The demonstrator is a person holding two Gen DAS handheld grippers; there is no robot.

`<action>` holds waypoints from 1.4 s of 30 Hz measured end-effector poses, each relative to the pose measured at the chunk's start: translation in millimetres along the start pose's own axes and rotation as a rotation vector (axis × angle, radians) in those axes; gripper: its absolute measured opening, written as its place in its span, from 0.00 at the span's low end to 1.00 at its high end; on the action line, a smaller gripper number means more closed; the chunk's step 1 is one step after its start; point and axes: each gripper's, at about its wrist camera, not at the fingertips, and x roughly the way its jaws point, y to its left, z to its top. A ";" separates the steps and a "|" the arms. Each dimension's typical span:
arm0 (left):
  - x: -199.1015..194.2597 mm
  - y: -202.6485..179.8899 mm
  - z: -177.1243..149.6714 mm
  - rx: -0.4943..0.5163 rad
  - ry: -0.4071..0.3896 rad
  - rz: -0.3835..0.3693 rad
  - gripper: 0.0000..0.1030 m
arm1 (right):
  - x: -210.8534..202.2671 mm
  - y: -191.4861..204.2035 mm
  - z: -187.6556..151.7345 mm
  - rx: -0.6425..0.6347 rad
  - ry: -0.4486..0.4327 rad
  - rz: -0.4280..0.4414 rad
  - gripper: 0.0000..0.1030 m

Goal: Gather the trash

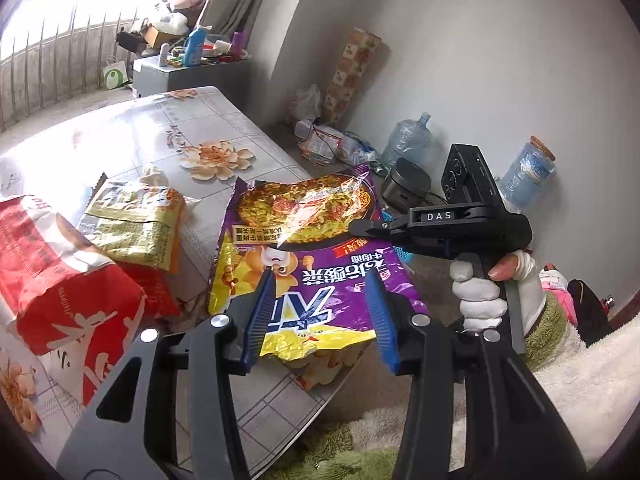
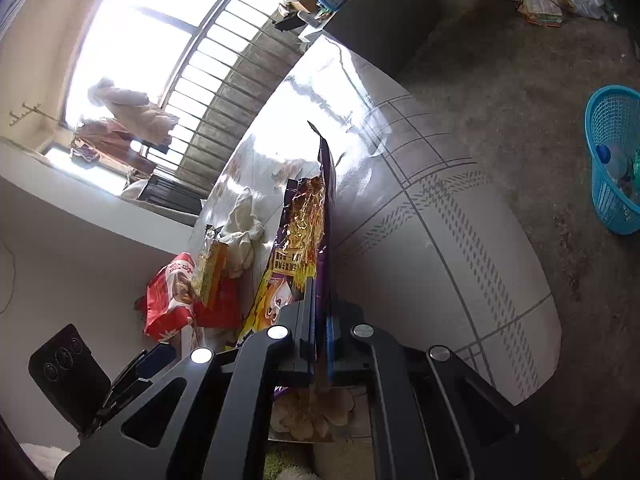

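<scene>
Bright barred window (image 2: 168,52), grey wall (image 1: 460,60), bare concrete floor (image 2: 520,92), floral-print table (image 1: 132,136) w/ glare.

Purple noodle wrapper (image 1: 320,264) crumpled, lifted over table edge, red bag (image 1: 60,280) lying flat

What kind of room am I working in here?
Probably a lived-in home room: a table with a flowered cover, a barred window with laundry hanging, and a blue waste basket on the bare floor.
</scene>
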 end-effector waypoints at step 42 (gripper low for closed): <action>-131.9 94.9 -30.7 -0.469 -0.423 0.317 0.15 | -46.2 11.1 -4.2 0.023 -0.101 0.137 0.02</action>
